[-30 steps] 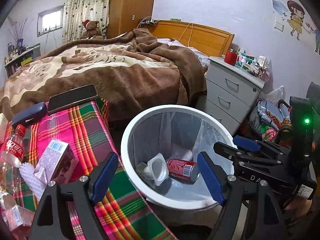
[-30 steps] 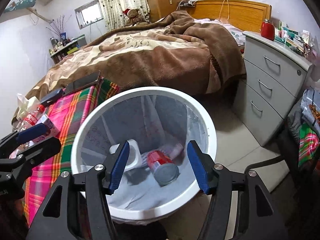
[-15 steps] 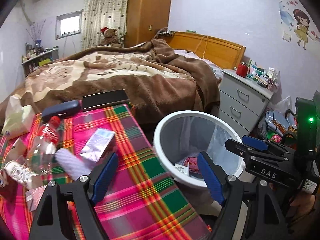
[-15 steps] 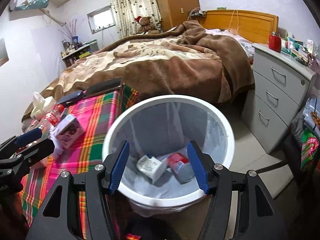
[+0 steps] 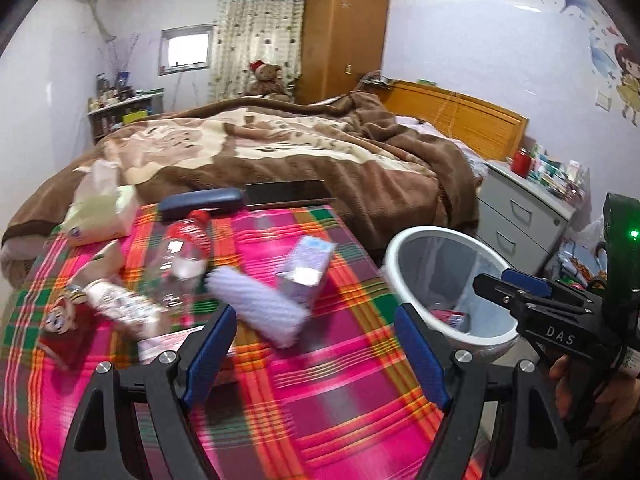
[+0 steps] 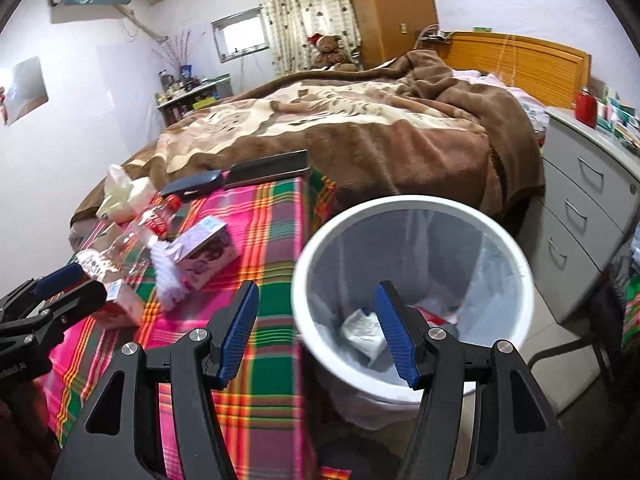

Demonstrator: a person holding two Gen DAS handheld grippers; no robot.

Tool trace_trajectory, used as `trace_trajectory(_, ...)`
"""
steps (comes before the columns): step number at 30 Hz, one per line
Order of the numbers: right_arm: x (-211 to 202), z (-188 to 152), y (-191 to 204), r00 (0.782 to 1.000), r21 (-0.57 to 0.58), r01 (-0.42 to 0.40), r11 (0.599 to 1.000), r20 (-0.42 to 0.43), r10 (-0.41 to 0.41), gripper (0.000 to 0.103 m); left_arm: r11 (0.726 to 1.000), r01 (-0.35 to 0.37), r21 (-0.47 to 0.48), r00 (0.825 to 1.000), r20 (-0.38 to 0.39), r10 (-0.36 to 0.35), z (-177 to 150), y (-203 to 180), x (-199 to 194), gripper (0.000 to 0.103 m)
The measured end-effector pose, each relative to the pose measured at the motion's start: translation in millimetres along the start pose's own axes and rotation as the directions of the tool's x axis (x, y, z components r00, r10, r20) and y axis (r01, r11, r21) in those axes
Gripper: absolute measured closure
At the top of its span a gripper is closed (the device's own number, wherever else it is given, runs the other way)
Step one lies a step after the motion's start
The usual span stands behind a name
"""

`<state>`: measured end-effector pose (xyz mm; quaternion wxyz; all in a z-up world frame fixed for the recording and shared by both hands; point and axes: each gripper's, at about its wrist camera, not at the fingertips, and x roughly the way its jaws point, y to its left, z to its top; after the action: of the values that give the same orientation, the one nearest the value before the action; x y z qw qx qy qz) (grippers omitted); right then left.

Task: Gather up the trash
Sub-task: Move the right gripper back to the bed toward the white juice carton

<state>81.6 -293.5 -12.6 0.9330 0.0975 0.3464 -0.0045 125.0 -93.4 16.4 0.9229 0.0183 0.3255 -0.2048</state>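
Left gripper: our left gripper hangs over the plaid cloth with its jaws spread wide and nothing between them; in the right wrist view it shows at the left edge.
Right gripper: our right gripper has its jaws apart and empty, one finger over the cloth's edge, the other over the bin's mouth.
Bin: we see the white bin standing on the floor just beside the cloth-covered table, lined with a pale bag; a white crumpled carton and something red lie at the bottom.
Trash on the table: a purple box lies on its side, touching a pale ribbed roll; a clear bottle with a red label lies next to the roll; a printed wrapper lies further left. All are blurred.
Far edge of the table: we make out a dark blue case, a black flat slab beside it, and a tissue pack at the left corner.
Beyond: a bed with a brown blanket, a teddy bear at its far side, and a grey drawer unit right of the bin.
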Motion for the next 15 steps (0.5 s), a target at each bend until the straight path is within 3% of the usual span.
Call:
trace_trajectory(8, 17, 1, 34, 0.999, -0.05, -0.04, 0.998, -0.028, 0.038, 0.041, 0.992, -0.101, -0.079, 0.995, -0.001, 0.101, -13, 61, -15, 0.022)
trace_trajectory(15, 31, 5, 56, 0.997, -0.067, -0.06, 0.996, -0.046, 0.057, 0.041, 0.984, -0.13, -0.125, 0.991, -0.022, 0.128, -21, 99, -12, 0.022)
